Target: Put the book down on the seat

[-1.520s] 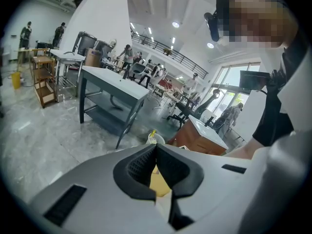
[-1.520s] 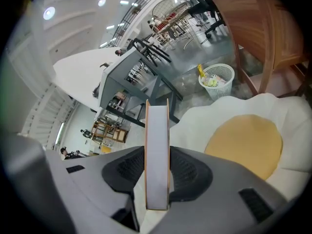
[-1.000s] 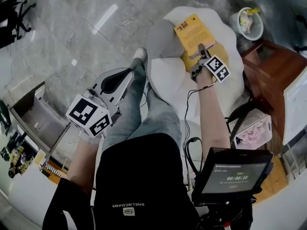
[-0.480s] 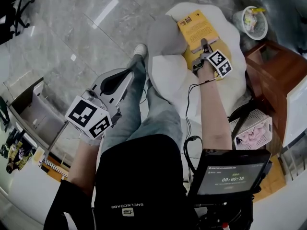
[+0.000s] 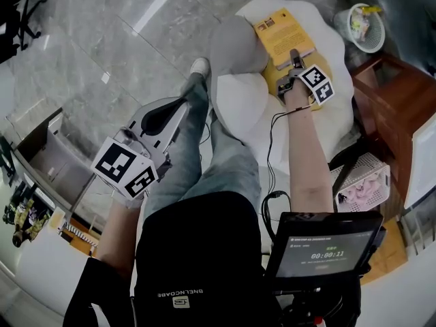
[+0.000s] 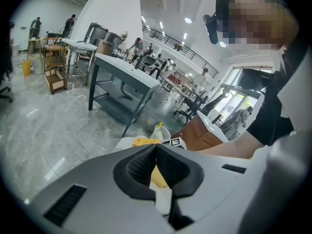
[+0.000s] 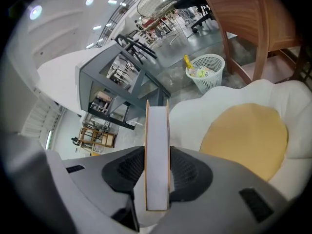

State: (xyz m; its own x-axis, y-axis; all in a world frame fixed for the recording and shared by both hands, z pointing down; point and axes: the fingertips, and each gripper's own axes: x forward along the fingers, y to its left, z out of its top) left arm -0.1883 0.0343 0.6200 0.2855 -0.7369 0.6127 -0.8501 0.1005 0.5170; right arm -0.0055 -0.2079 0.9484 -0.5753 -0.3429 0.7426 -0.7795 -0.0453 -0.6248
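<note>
At the far left a grey metal table (image 5: 48, 162) stands on the marble floor. My left gripper (image 5: 178, 106) hangs beside it over my leg, jaws together with nothing between them (image 6: 156, 147); it has not shifted over the last second. My shoe (image 5: 199, 67) rests just short of the seat (image 5: 238, 107), a white lobed chair with a yellow centre (image 7: 243, 135). A grey pillow (image 5: 235, 46) lies on the seat's left side, crowding the spot next to the book (image 5: 283, 36). The right gripper (image 5: 294, 56) is clamped on the near edge of the book (image 7: 157, 155), which lies flat over the far part of the yellow centre; I cannot quite tell whether it touches the cushion. Since a second ago, book and gripper have moved farther across the seat, away from me. To the right stand a white waste basket (image 5: 361, 27) and a wooden table (image 5: 395, 107), clear of the seat.
</note>
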